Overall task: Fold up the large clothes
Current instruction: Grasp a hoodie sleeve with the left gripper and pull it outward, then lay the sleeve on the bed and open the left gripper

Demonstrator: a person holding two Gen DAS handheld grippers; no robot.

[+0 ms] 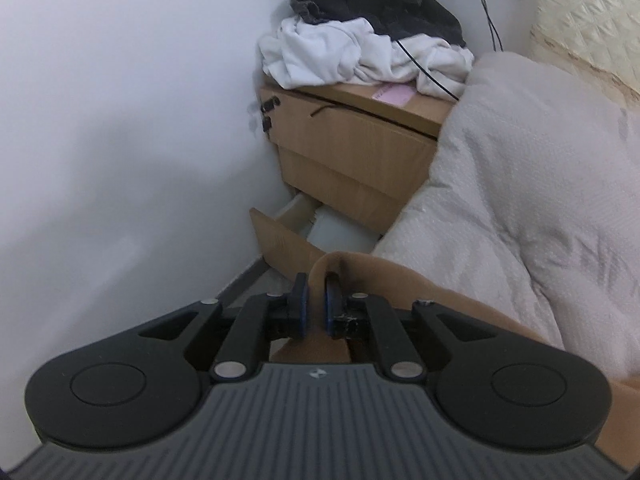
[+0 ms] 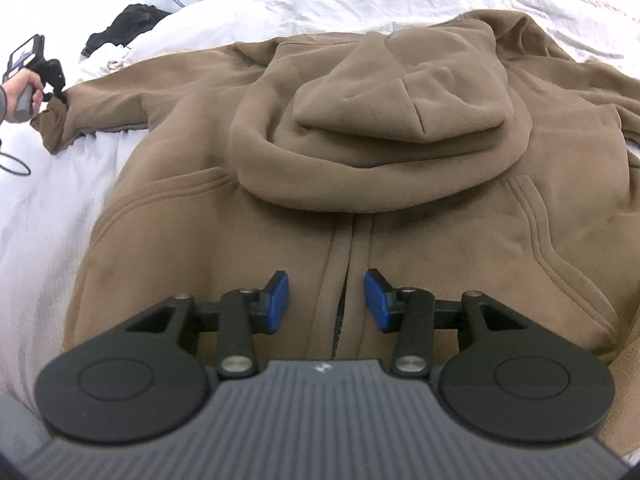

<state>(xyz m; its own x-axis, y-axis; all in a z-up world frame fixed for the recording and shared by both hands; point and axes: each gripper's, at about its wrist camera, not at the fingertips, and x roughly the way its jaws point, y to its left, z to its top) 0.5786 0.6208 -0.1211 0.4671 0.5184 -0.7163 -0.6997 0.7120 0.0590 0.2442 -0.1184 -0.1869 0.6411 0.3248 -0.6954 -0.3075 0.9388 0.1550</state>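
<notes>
Fleece of some thickness makes up the brown zip-front hooded sweatshirt (image 2: 360,208), which is spread front-up on the white quilted bedcover (image 2: 52,216), its hood (image 2: 380,120) folded down over the chest. The cloth is judged soft, limp and fairly heavy for a garment; it is expected to sag and drag when lifted, not to slip. Firmer holds are offered by the doubled edges: the cuffs, the ribbed hem and the zip placket (image 2: 344,264).

The left gripper (image 1: 316,310) is seen clamped on a rolled fold of the brown fabric, at the end of the outstretched sleeve (image 2: 112,92) near the bed's edge; in the right wrist view the person's hand (image 2: 24,92) is shown gripping its handle. The right gripper (image 2: 326,300) is held with its blue-padded fingers apart, astride the placket, with nothing pinched between them.

Raised seams curve across both front panels. Beyond the bed, a light wooden bedside cabinet (image 1: 352,152) carries a heap of white and dark crumpled clothes (image 1: 360,40).
</notes>
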